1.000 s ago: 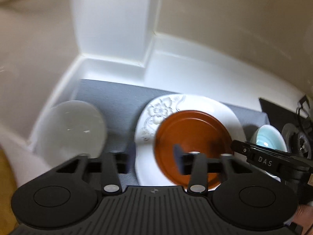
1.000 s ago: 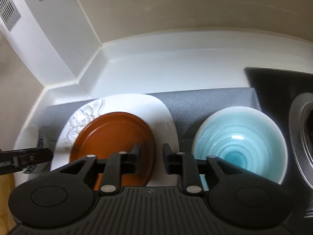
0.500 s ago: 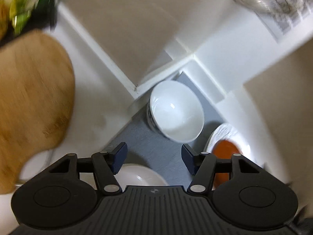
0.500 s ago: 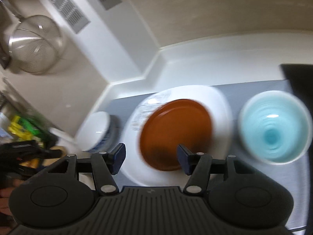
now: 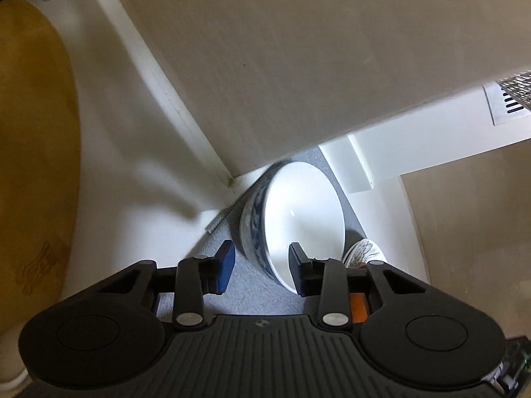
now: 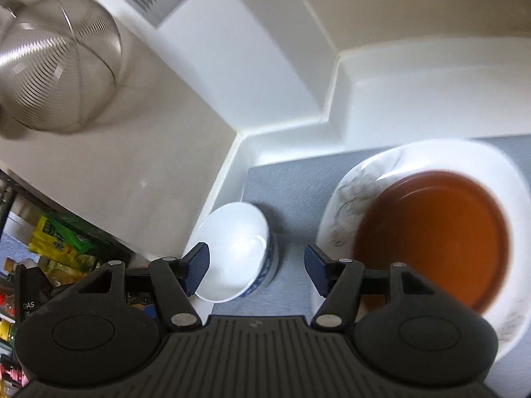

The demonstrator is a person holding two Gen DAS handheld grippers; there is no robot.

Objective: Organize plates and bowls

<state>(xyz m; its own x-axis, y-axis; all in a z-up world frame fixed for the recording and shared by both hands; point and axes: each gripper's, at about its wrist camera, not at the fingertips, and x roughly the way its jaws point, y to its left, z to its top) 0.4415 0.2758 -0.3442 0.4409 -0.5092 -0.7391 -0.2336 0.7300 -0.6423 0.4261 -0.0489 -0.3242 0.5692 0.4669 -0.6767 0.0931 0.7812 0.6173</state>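
Between the left gripper's (image 5: 262, 267) jaws we are finding the near rim of the blue-and-white bowl (image 5: 293, 219): the jaws have just been closing, one pad outside the patterned wall and one over the white inside, yet a gap is showing on the outer side and no pad is visibly pressing, so we are reading them as apart. A second ago this view was resting on the orange plate and the white plate beneath it; we are now looking at the bowl in the corner of the grey mat (image 5: 245, 282), which suggests the bowl is the next piece to be organized.

The right gripper's (image 6: 257, 268) jaws have just been opening and are standing wide, empty, with the same bowl (image 6: 237, 248) showing partly between them but farther off. Beside it the orange plate (image 6: 434, 238) is lying stacked on the flowered white plate (image 6: 351, 205), both on the mat on the white table (image 6: 398, 99).

Both grippers are pointing steeply downward; the left one is appearing rolled, the wall line (image 5: 186, 126) running diagonally. A metal strainer (image 6: 56, 73) is hanging on the wall.
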